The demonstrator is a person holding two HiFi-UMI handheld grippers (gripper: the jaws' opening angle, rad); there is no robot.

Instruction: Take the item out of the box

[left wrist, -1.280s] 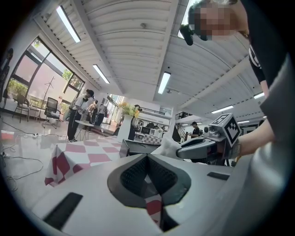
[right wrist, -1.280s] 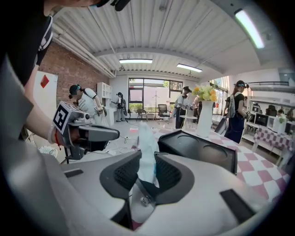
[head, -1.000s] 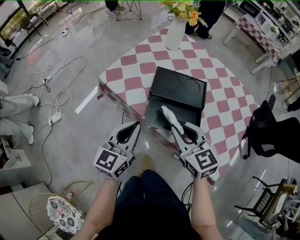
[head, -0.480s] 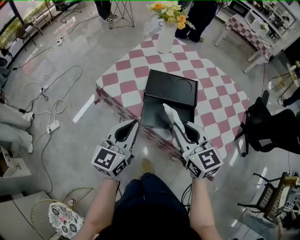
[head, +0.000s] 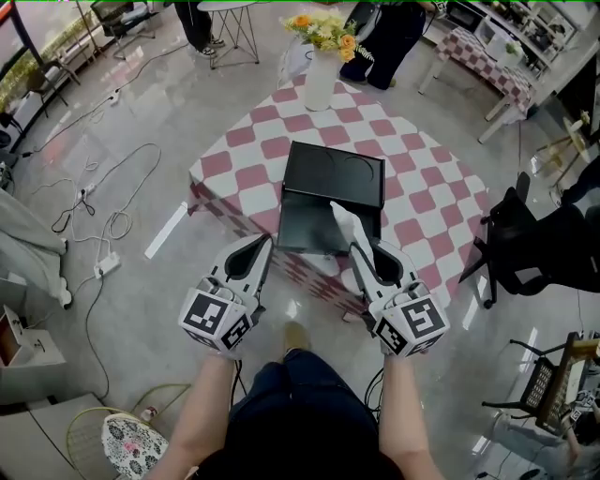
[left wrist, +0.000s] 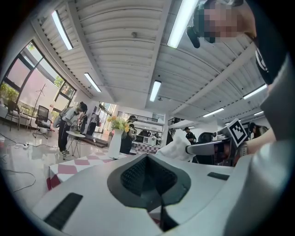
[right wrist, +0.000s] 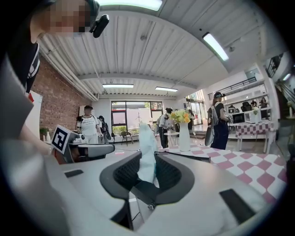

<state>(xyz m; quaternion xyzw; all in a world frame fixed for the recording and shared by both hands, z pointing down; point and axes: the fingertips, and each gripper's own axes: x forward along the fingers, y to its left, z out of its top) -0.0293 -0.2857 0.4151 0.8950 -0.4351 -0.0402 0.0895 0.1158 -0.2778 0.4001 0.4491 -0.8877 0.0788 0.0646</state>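
Nearest the person, the left gripper (head: 262, 243) pointed level beside the right one, its jaws closed tip to tip with nothing between them; the left gripper view showed the same closed, empty jaws (left wrist: 147, 156). Just to its right, the right gripper (head: 354, 246) had its jaws pinched on a crumpled white soft item (head: 343, 221). In the right gripper view the item (right wrist: 147, 140) stood up as a narrow strip from between the jaw tips (right wrist: 147, 160). From the head view it stuck out past the fingertips and overlapped the near right part of the open black rectangular box (head: 302, 223). Whether its lower end was clear of the box rim could not be told. The box sat on the near edge of a tabletop covered with a pink-and-white checked cloth (head: 424, 199), and its black lid (head: 335, 173) lay open on the far side. At the tabletop's far corner stood a tall white vase (head: 319, 84) of yellow and orange flowers (head: 323, 28), well apart from both grippers.
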